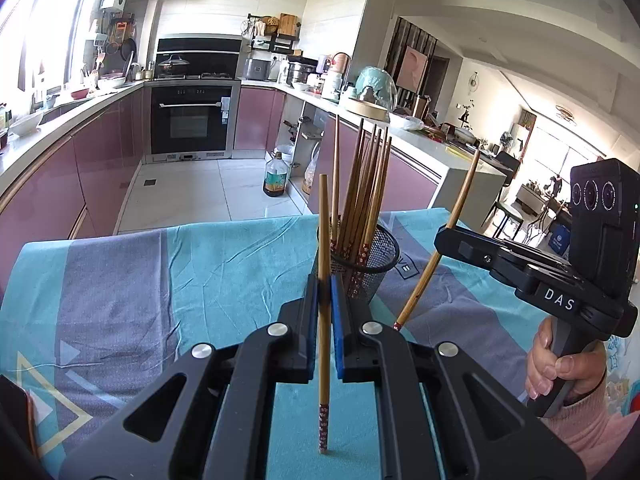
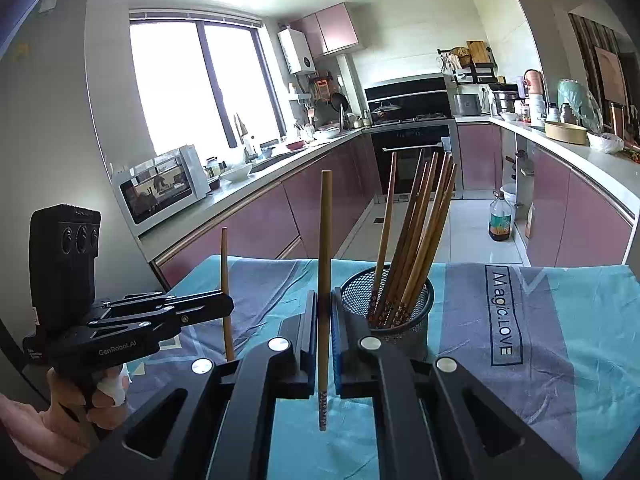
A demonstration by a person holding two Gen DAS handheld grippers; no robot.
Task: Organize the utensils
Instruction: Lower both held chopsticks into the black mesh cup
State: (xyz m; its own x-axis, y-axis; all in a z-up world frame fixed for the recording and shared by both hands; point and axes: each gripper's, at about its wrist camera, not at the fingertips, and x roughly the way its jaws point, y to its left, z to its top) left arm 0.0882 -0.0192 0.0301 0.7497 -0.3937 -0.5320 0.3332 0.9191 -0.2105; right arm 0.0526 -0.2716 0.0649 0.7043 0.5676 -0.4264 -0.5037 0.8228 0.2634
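Observation:
A black mesh cup (image 1: pixel 376 260) holding several wooden chopsticks (image 1: pixel 366 184) stands on the table; it also shows in the right wrist view (image 2: pixel 394 300). My left gripper (image 1: pixel 324 292) is shut on one upright chopstick (image 1: pixel 324 240), just in front of the cup. My right gripper (image 2: pixel 324 308) is shut on another upright chopstick (image 2: pixel 325 240), left of the cup. In the left wrist view the right gripper (image 1: pixel 444 236) holds its chopstick (image 1: pixel 440 252) tilted, right of the cup. In the right wrist view the left gripper (image 2: pixel 228 304) holds its chopstick (image 2: pixel 225 276) at the left.
The table is covered with a teal and grey cloth (image 1: pixel 160 280) printed "Magic.LOVE" (image 2: pixel 502 316). Beyond it are pink kitchen cabinets (image 2: pixel 248 232), an oven (image 1: pixel 190 120), an oil bottle (image 1: pixel 275 176) on the floor and a microwave (image 2: pixel 164 188).

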